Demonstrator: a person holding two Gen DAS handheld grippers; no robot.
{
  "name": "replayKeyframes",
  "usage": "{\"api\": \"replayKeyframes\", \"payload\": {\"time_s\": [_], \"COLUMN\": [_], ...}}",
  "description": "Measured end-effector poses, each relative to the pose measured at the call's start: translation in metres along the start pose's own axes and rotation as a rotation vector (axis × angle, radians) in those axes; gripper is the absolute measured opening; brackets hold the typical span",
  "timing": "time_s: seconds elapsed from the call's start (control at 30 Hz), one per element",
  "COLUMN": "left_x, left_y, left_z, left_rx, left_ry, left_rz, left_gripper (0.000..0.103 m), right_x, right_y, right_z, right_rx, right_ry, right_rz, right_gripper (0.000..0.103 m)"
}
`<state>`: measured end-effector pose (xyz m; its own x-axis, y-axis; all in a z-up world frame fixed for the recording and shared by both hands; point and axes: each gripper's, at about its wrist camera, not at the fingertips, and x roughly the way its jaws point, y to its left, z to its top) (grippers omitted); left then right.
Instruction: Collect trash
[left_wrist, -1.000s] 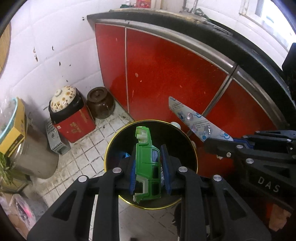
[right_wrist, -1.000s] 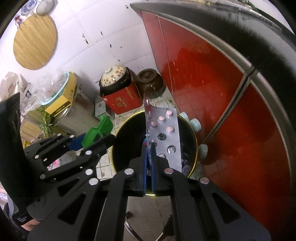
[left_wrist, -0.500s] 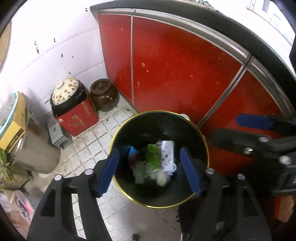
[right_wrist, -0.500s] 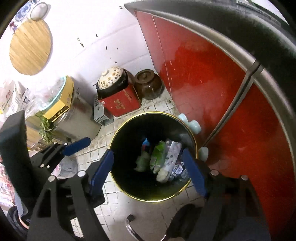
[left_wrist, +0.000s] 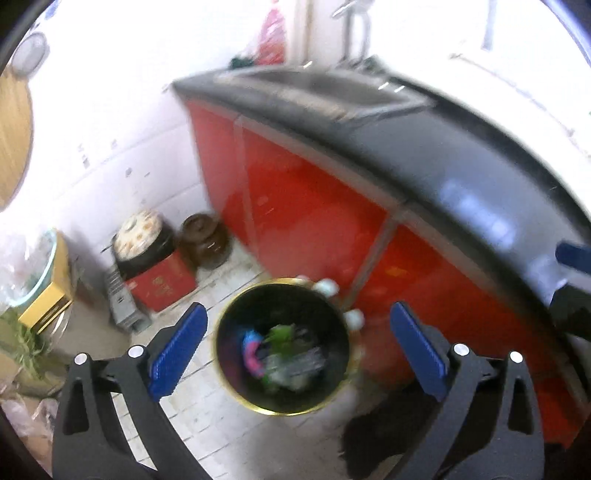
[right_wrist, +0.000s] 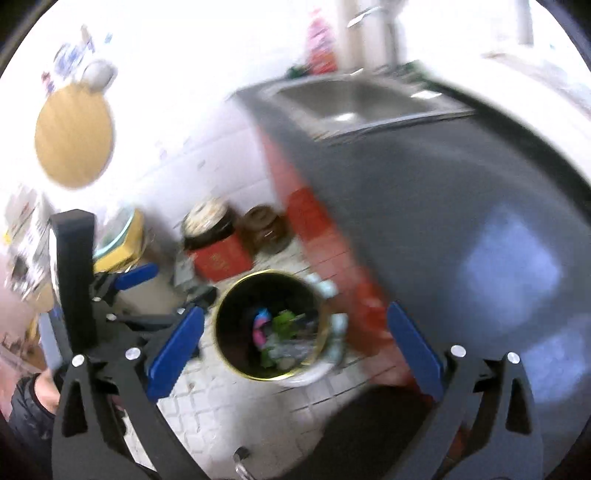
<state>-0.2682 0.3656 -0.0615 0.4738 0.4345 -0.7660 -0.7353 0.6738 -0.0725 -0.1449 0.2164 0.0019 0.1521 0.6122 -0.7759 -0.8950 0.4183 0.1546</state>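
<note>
While the left wrist view is motion-blurred, the left tool (left_wrist: 295, 347) reads as released, blue pads wide apart, nothing between them. Bin (left_wrist: 282, 409) sits on the floor at 6 o'clock of centre, below the tool; trash (left_wrist: 284, 354) lies inside it, green and pink pieces visible. Red cabinet (left_wrist: 314, 206) at 1 o'clock.

Right wrist view: right tool (right_wrist: 293, 347) likewise spread and empty over the same bin (right_wrist: 229, 354). Worktop (right_wrist: 443, 206) at 2 o'clock.

Judgement: drop step complete; next move calls for seeking further trash.
</note>
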Motion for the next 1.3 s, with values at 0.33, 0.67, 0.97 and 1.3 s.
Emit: {"api": "replayKeyframes", "payload": {"time_s": [0.33, 0.67, 0.97, 1.3], "left_x": [-0.078, -0.082, -0.089, -0.079], "left_y": [-0.206, -0.390, -0.449, -0.450], "left_z": [0.034, -0.004, -0.038, -0.041], "left_rx": [0.274, 0.442, 0.648, 0.655], "left_ry": [-0.087, -0.040, -0.034, -0.007], "left_rz": [-0.386, -0.530, -0.466, -0.444], "left_gripper": [0.096, 0.096, 0.096, 0.096], "right_x": [-0.195, -0.318, -0.320, -0.308], "right_y": [-0.196, -0.320, -0.347, -0.349], "right_z": [-0.091, -0.210, -0.238, -0.232], "right_rx": [0.399, 0.685, 0.736, 0.727], "right_ry": [-0.144, -0.200, -0.162, -0.137], "right_rz": [-0.514, -0.827, -0.826, -0.802], "right_gripper": [0.096, 0.096, 0.096, 0.096]}}
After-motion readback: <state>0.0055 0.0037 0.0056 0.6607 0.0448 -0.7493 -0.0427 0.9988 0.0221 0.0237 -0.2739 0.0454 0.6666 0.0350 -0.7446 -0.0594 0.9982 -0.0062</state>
